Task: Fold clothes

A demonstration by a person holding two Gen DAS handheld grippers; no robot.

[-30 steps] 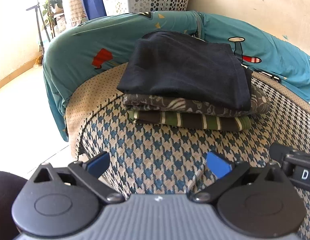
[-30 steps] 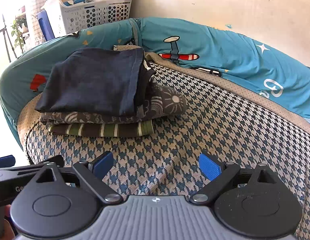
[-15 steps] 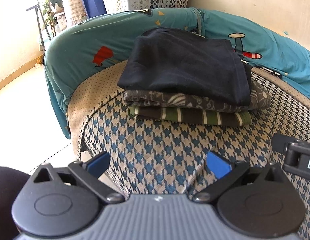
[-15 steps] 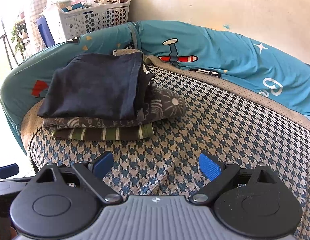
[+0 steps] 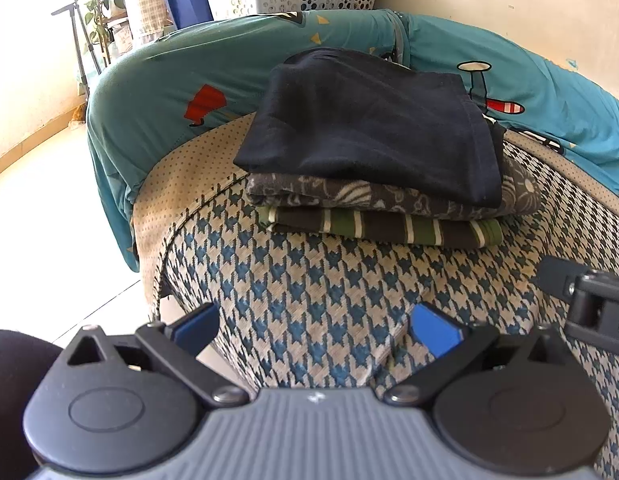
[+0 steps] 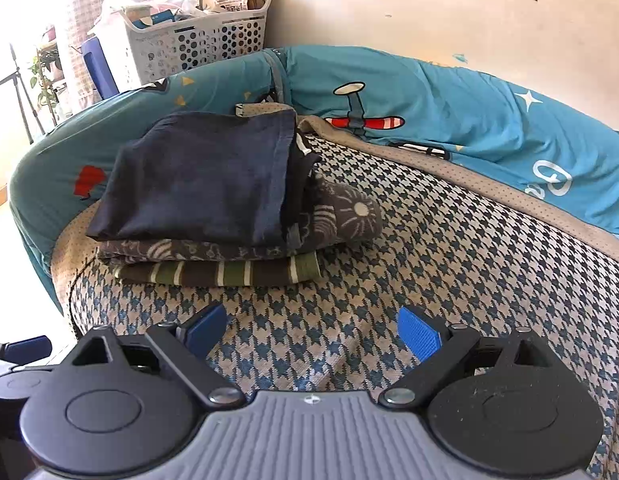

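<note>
Left gripper [image 5: 315,330] spread, holding nothing | right gripper [image 6: 311,332] likewise spread and bare | both hovered over houndstooth cover [image 6: 449,264] | beyond, folded stack: navy garment [image 5: 369,128] atop patterned grey piece [image 5: 389,196], striped green piece [image 5: 381,228] lowest | teal bedding [image 6: 469,120] behind.

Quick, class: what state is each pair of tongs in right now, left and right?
Left tongs: open, holding nothing.
Right tongs: open, holding nothing.
</note>
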